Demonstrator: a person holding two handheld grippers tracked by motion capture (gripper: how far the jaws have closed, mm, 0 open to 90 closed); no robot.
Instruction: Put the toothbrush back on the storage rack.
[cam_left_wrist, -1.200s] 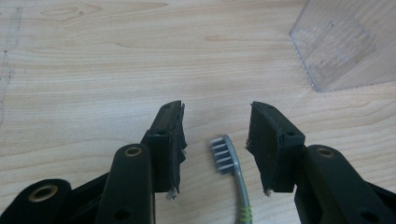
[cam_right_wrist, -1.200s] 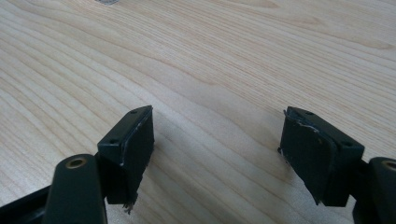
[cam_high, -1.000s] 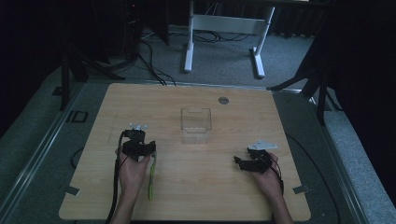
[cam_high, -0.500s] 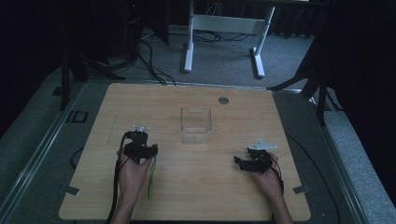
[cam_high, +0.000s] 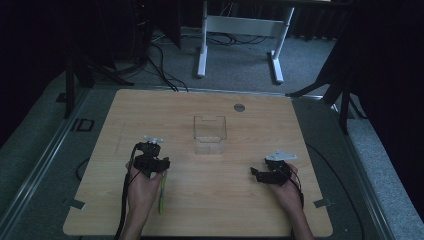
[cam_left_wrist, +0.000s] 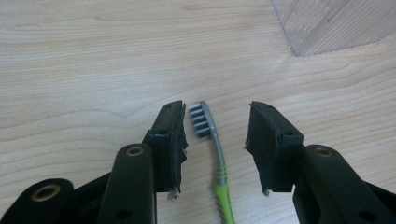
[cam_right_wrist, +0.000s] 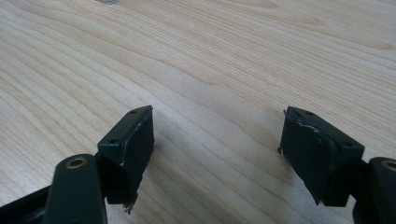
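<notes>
A: Start at your left gripper (cam_left_wrist: 215, 140). How do its jaws stand?

B: They're spread wide, one on each side of the toothbrush (cam_left_wrist: 212, 149), and neither one touches it. The grey bristle head points to 12 o'clock between the tips, and the green handle runs back toward 6 o'clock under your hand.

A: What has changed over the last second?

B: From above, your left gripper (cam_high: 150, 161) has come back a little toward 6 o'clock along the table (cam_high: 210, 210). It now sits over the brush head instead of beyond it. I'd judge that lines you up for the grasp, so closing the jaws looks like the next step.

A: And beyond the brush?

B: The clear box (cam_high: 210, 134) stands well apart at about 1 o'clock from your left hand. Its corner shows at the upper right in the left gripper view.

A: What about the right side?

B: Your right gripper (cam_high: 270, 175) hasn't shifted. Its jaws gape wide over bare wood, at 3 o'clock from the brush and far from it.
</notes>
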